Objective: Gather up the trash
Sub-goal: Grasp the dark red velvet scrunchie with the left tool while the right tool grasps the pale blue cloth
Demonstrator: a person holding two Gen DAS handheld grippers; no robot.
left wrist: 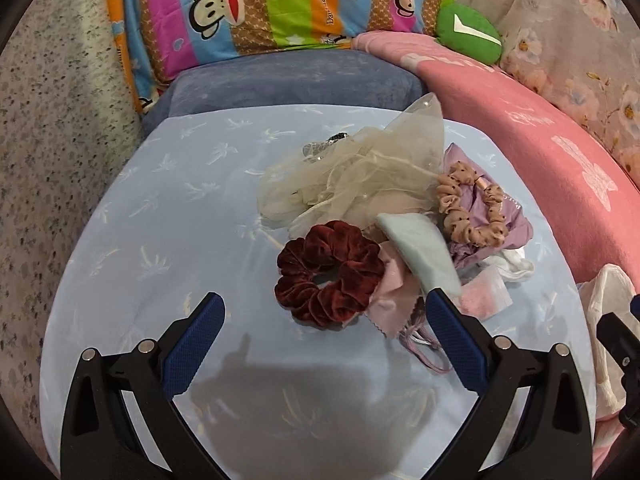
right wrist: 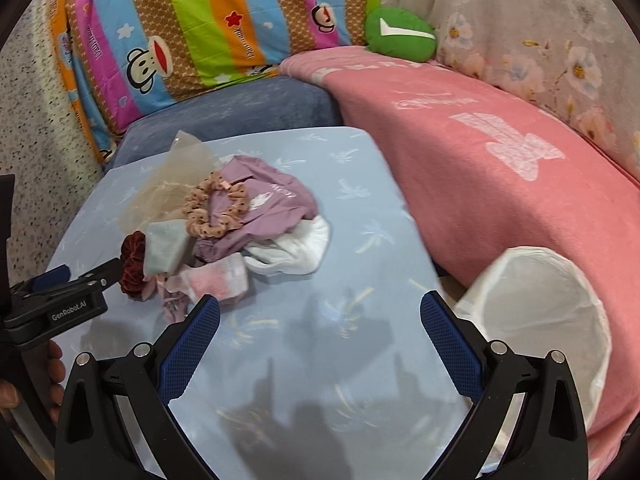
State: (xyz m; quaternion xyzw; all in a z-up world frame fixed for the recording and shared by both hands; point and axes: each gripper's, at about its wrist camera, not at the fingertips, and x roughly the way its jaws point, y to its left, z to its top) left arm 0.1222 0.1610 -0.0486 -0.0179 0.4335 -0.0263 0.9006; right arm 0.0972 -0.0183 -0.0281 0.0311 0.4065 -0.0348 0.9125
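A pile of scraps lies on the light blue table point(left wrist: 160, 208): a dark red velvet scrunchie point(left wrist: 328, 272), a beige dotted scrunchie point(left wrist: 472, 210) on a purple cloth point(right wrist: 272, 204), a cream tulle piece point(left wrist: 352, 176), a pale green cloth point(left wrist: 420, 248), a pink cloth point(left wrist: 388, 296) and a white cloth point(right wrist: 296, 248). My left gripper point(left wrist: 324, 312) is open, just in front of the red scrunchie. My right gripper point(right wrist: 320, 316) is open and empty over bare table, right of the pile. A white-lined bin point(right wrist: 540, 312) stands at the table's right edge.
A blue cushion point(left wrist: 296, 80) sits behind the table, a pink blanket point(right wrist: 500, 152) to the right. A striped monkey-print cover point(left wrist: 260, 4) and a green cushion point(left wrist: 468, 34) lie at the back. The left gripper point(right wrist: 60, 304) shows at the left of the right wrist view.
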